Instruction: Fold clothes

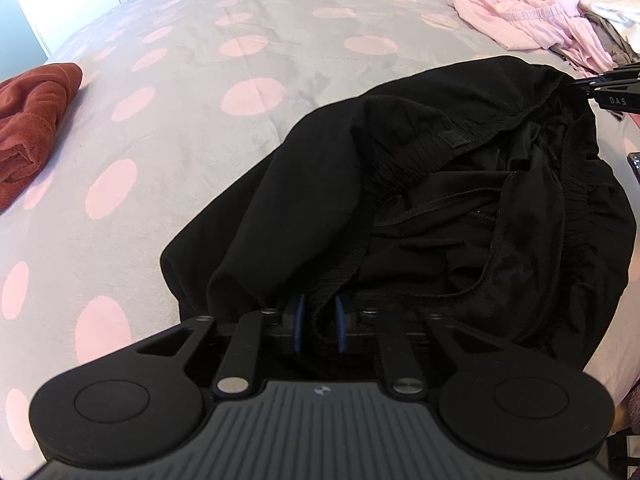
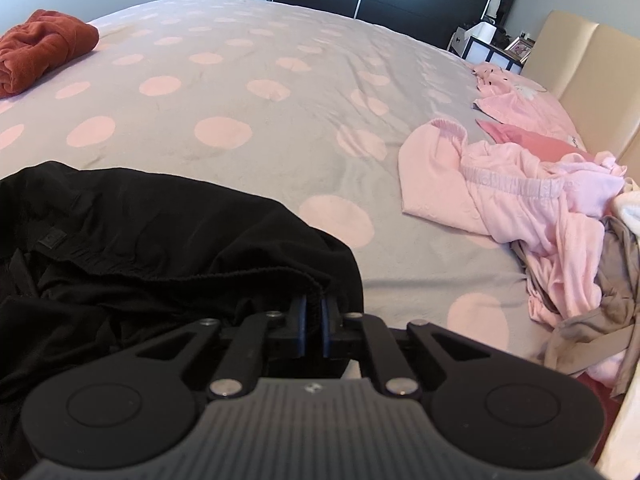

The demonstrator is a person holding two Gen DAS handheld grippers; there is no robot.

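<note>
A crumpled pair of black shorts [image 1: 460,184] with an elastic waistband lies on the grey bedspread with pink dots [image 1: 240,60]. My left gripper [image 1: 319,320] pinches a fold of the black fabric at the near edge, its blue pads pressed on the cloth. In the right wrist view the same black shorts [image 2: 140,248] fill the lower left, and my right gripper [image 2: 314,312] is shut on the hem at the waistband's right end. The right gripper's fingers [image 1: 608,88] also show at the far right edge of the left wrist view, at the garment's far corner.
A folded rust-red towel [image 2: 40,48] sits at the far left of the bed. A heap of pink, white and grey-brown clothes [image 2: 540,208] lies to the right, near a cream headboard [image 2: 580,80]. Dark wardrobe doors stand behind the bed.
</note>
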